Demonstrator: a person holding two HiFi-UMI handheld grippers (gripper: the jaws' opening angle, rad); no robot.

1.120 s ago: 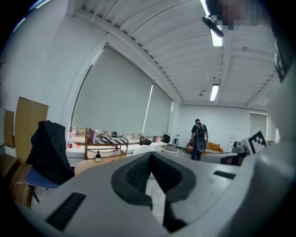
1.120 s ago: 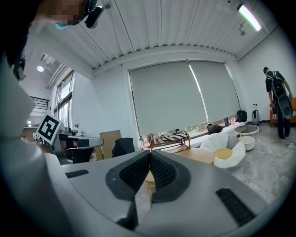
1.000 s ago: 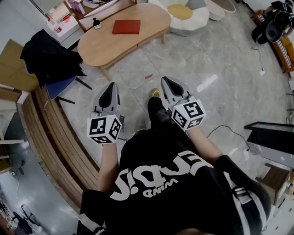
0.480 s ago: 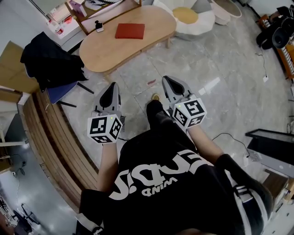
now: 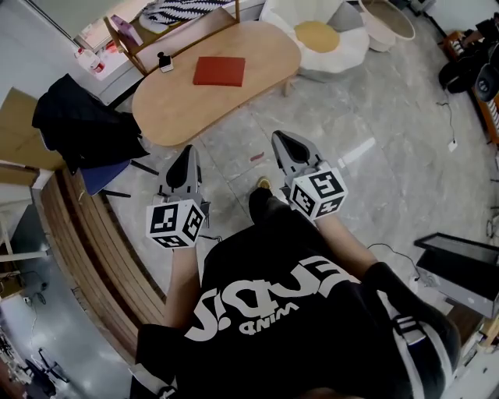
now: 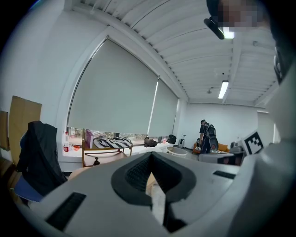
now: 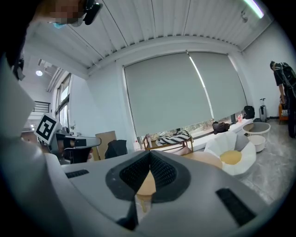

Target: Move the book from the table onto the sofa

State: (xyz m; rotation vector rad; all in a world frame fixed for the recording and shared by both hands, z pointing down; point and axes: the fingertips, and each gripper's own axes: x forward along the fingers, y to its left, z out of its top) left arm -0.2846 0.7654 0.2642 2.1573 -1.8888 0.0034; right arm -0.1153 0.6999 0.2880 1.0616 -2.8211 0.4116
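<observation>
Floor: grey tiles, with an open stretch between the person and the furniture.
Worktop: a low, rounded wooden top at the upper part of the head view, ahead of both grippers and apart from them.
Likely sofa: I cannot tell for sure which seat is meant. A wooden-framed seat with a striped cushion stands just behind the worktop, and a white flower-shaped seat sits beside its right end.
Left gripper: held over the floor and aimed toward the worktop. Its fingers are pressed together with nothing between them.
Right gripper: beside the left one and pointing the same way. Its fingers are likewise closed on nothing.
Book: red, lying flat near the middle of the worktop. Neither gripper touches it.
Small dark object: on the worktop's far left edge, near the book but apart from it.
Done: by my reading, nothing yet, since the book has not left the worktop.
Left: reach the worktop, part the fingers, grip the book, lift it, carry it to the sofa and set it down.
</observation>
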